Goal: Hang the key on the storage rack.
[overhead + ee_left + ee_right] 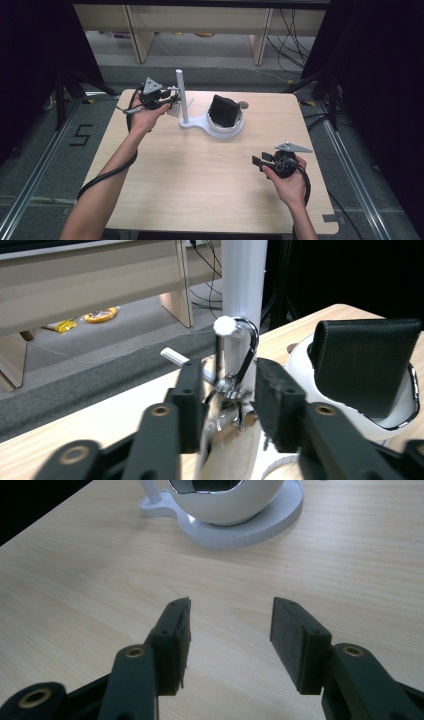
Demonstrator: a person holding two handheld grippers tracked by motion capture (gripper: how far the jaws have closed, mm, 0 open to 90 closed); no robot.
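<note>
A white stand (197,125) with an upright pole (181,95) and a round cup (227,131) stands at the table's back middle. A black leather pouch (223,111) sits in the cup. My left gripper (172,97) is just left of the pole. In the left gripper view its jaws (227,390) stand apart around a chrome hook (248,347) with a white knob (225,326) and a crumpled metal piece below, and the pads do not press on it. My right gripper (257,161) rests open over bare wood at the front right, and nothing lies between its jaws (230,625).
A small dark disc (243,105) lies on the table (200,190) behind the cup. Beyond the far edge are shelf legs (260,45) and floor cables (292,45). Yellow items (100,316) lie on the floor. The white cup (230,505) is ahead of the right jaws.
</note>
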